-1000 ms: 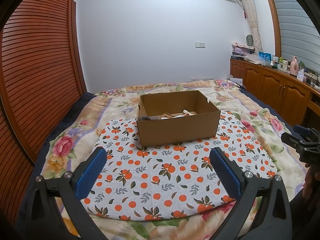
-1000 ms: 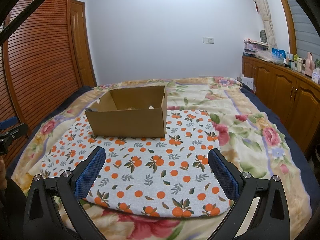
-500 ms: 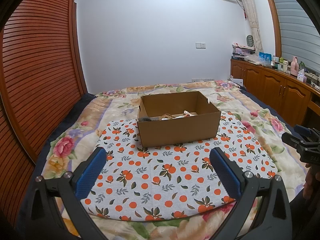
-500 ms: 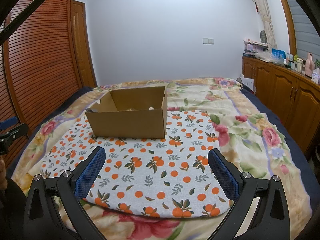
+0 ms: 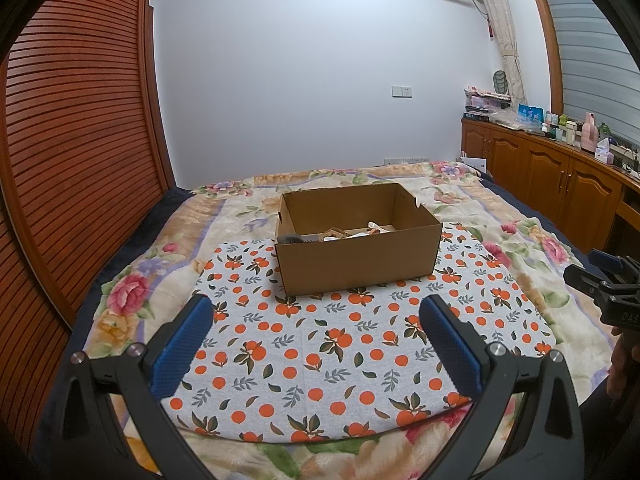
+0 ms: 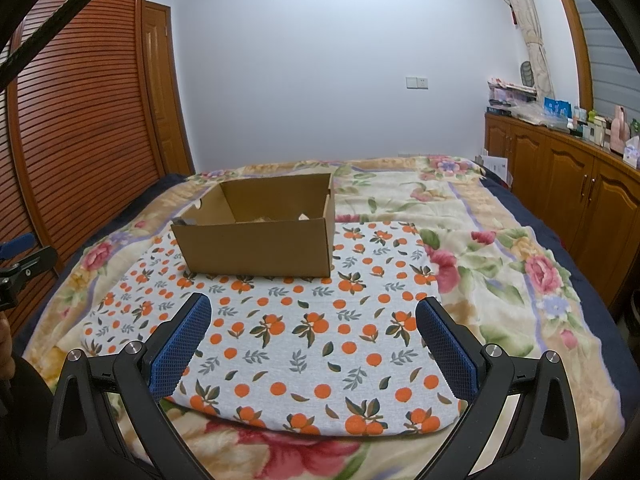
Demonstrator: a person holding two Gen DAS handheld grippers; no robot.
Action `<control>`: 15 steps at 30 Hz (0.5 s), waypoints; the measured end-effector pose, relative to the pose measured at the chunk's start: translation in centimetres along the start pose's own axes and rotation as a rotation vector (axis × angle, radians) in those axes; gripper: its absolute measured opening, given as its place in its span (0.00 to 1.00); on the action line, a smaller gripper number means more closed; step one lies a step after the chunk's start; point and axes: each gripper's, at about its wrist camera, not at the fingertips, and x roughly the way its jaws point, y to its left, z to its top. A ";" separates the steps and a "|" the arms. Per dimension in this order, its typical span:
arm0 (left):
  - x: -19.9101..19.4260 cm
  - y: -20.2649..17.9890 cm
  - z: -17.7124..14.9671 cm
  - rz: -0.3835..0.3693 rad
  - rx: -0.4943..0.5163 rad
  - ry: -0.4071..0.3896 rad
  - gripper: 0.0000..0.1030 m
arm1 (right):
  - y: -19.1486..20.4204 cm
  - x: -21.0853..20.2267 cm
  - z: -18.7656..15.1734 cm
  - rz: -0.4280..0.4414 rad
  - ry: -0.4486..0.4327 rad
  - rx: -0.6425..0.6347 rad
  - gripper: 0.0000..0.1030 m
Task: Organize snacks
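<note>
From the left wrist: left gripper (image 5: 316,316) spread wide with nothing between the blue pads (image 5: 182,346), held low over the near edge of the orange-print cloth (image 5: 340,356), likely parked there so the camera keeps the whole work area in sight. Cardboard box (image 5: 358,256) open-topped at the far edge of that cloth, toward the middle of the bed (image 5: 132,280), presumably set there so either side can reach over its low walls. Snacks (image 5: 348,233) lying inside on the box floor, only pale and brownish wrappers peeking above the front wall; kinds and count too hidden to tell. Dark item (image 5: 289,239) at the box's near left corner, inside or on the rim unclear. Right gripper (image 5: 600,276) poking in at the right edge of the view, well apart from the box, spread not readable from here

From the right wrist: right gripper (image 6: 314,314) equally wide and carrying nothing, hovering above the cloth's near edge with the box off toward the far left corner of the cloth. Nothing loose seen on the cloth in either view, so sorting probably finished or close to it, judging from the box alone. Wooden cabinets (image 6: 560,184) along the right wall, no part in the task
</note>
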 end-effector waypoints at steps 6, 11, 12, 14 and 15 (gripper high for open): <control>0.0 0.0 0.0 0.000 0.000 0.000 1.00 | 0.0 0.0 0.0 0.000 -0.001 0.000 1.00; 0.0 0.1 0.0 0.001 0.000 0.000 1.00 | 0.1 0.0 -0.1 0.000 -0.001 -0.001 1.00; 0.1 0.1 0.1 0.002 0.000 0.000 1.00 | 0.1 0.0 -0.1 0.000 -0.001 -0.001 1.00; 0.0 0.0 0.0 0.001 0.000 0.000 1.00 | 0.0 0.0 -0.1 0.000 -0.001 -0.001 1.00; 0.0 0.0 0.0 0.002 0.000 -0.001 1.00 | 0.0 0.0 -0.1 0.000 -0.001 -0.002 1.00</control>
